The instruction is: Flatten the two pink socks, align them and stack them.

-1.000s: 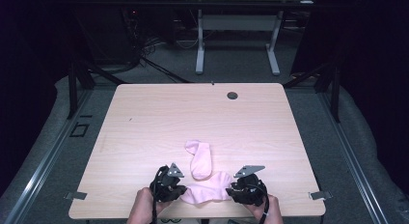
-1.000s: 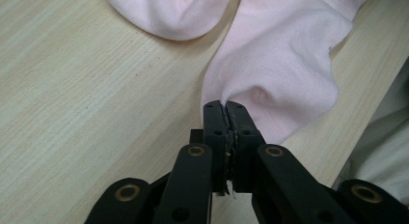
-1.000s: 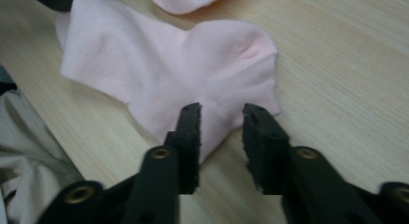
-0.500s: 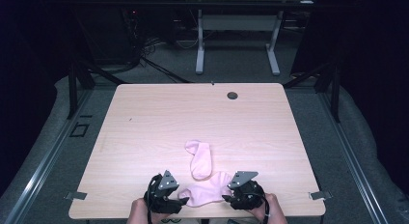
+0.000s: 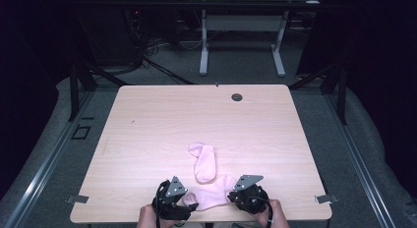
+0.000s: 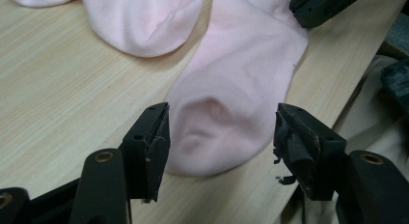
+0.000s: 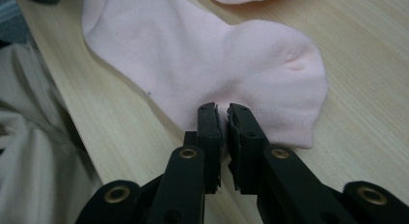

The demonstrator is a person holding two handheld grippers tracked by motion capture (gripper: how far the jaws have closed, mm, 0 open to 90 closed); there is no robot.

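- A pale pink cotton sock [image 5: 212,196] is lying flat near the front edge of the light wooden worktop [image 5: 147,134], between the two hand-held grippers.
- A second pale pink sock [image 5: 203,160] is lying just behind it, pointing away from the person; in the high view its near end seems to be touching or slightly overlapping the first sock.
- The left hand-held gripper [image 5: 191,207] is resting low at the left end of the front sock. Its jaws are standing apart and have just been opening; in the left gripper view [image 6: 219,151] the rounded end of the sock is lying between them, and the pads are not pressing on it.
- The right hand-held gripper [image 5: 234,197] is sitting at the right end of the same sock. Its jaws have just been closing, and in the right gripper view [image 7: 223,122] they are almost together, pinching the edge of the sock cloth.
- A small dark round fitting [image 5: 237,97] is sitting at the far side of the worktop, well apart from the socks.
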